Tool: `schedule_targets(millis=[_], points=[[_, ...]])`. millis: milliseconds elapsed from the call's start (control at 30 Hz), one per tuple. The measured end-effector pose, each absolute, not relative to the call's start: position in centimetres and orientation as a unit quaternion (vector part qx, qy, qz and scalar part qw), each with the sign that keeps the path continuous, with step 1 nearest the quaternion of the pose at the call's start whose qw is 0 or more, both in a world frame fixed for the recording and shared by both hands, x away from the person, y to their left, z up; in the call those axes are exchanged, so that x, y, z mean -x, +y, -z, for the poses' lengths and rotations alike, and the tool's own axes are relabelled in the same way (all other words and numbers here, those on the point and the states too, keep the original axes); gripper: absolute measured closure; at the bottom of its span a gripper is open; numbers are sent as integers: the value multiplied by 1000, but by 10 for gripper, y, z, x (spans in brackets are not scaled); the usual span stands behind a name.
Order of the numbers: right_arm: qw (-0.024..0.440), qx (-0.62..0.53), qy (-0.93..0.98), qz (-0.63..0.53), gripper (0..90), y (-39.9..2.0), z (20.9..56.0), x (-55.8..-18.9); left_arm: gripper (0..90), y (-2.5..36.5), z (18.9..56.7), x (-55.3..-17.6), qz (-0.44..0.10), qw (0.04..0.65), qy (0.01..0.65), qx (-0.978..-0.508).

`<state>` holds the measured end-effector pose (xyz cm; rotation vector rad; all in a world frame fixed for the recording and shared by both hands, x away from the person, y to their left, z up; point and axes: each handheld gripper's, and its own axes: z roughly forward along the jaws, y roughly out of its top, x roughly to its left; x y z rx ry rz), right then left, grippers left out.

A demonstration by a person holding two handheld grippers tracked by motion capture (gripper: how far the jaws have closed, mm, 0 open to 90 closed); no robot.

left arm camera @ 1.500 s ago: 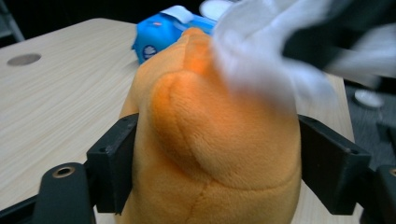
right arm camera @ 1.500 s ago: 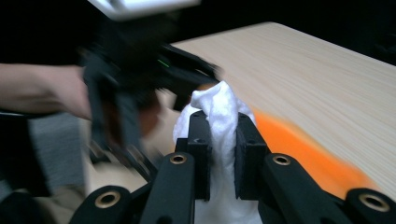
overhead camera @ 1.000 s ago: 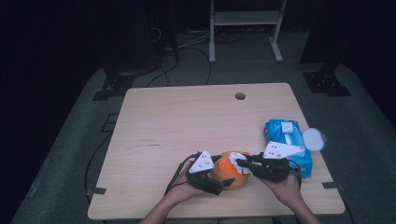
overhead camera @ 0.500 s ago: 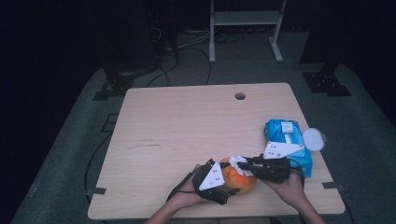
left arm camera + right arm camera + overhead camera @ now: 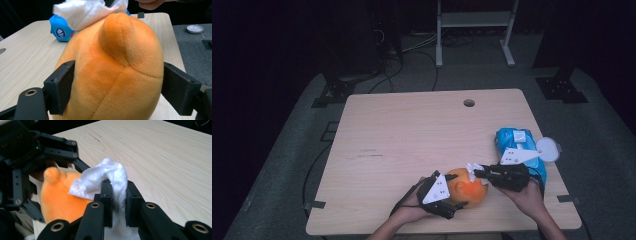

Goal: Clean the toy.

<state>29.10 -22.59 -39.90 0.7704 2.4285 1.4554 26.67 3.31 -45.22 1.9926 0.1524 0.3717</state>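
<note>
Orange plush toy (image 5: pixel 468 189): near front edge of tabletop (image 5: pixel 412 135), clamped between left claw (image 5: pixel 117 92) pads. White tissue (image 5: pixel 105 178): pinched in right claw (image 5: pixel 119 202), resting against the toy's top. Blue tissue pack (image 5: pixel 514 142): just beside, at right.

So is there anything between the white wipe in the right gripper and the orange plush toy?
Nothing visible: the right gripper pinches the white wipe, which already lies on the orange plush toy.

A dark lab: lone wooden table (image 5: pixel 412 130), floor cables (image 5: pixel 412 47), equipment stands (image 5: pixel 474 30)
</note>
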Motion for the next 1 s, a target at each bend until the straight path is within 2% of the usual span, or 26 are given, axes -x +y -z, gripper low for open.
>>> schedule_targets(millis=[200,467,733,1000], points=[[102,-232,829,-499,786,-201,396,-284,191,35,454,-265,-153,525,61,-835],[82,-279,819,-495,787,-228,405,-299,192,35,455,-265,-158,523,49,-836],[68,-233,822,-515,786,-205,397,-287,192,38,453,-265,-157,519,54,-838],[68,-264,810,-519,787,-233,400,-296,217,42,449,-273,-147,533,100,-827]])
